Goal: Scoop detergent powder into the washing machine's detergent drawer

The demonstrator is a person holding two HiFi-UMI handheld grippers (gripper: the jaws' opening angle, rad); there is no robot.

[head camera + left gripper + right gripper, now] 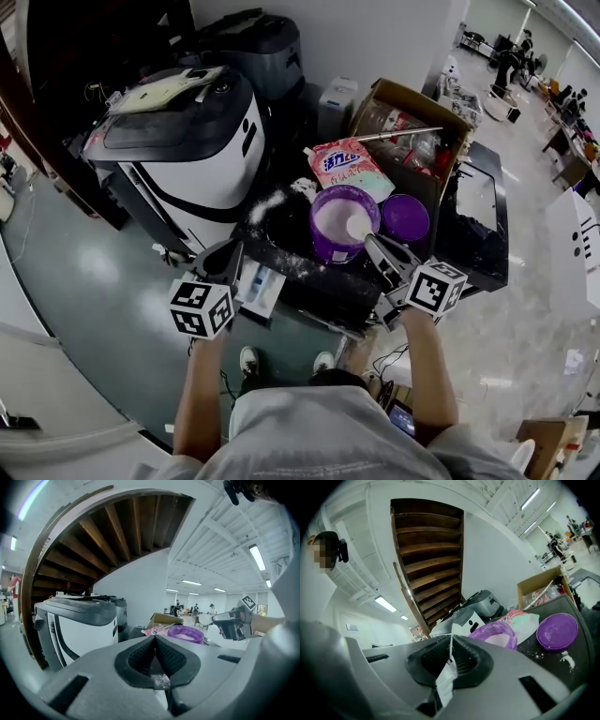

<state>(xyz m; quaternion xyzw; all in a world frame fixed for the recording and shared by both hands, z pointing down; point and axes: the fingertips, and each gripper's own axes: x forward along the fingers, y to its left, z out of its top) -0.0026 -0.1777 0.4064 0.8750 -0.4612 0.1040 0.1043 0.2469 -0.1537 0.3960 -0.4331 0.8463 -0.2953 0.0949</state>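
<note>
A purple tub [342, 223] of white powder stands open on the black table [309, 274]. Its lid [405, 217] lies to its right, and a pink detergent bag [349, 167] lies behind it. My right gripper [375, 244] is shut on the thin handle of a white scoop [359, 226], whose bowl sits over the powder. In the right gripper view that white handle [449, 665] runs between the pads [464, 657]. My left gripper [225, 261] hangs shut and empty left of the tub, above a white and blue tray-like part [261, 289]. The white washing machine [187, 150] stands at the left.
An open cardboard box [412, 117] with clutter sits behind the table. A second dark appliance [253, 47] stands at the back by the wall. Spilled powder [267, 204] dusts the table's left part. Another black unit [478, 216] is at the right.
</note>
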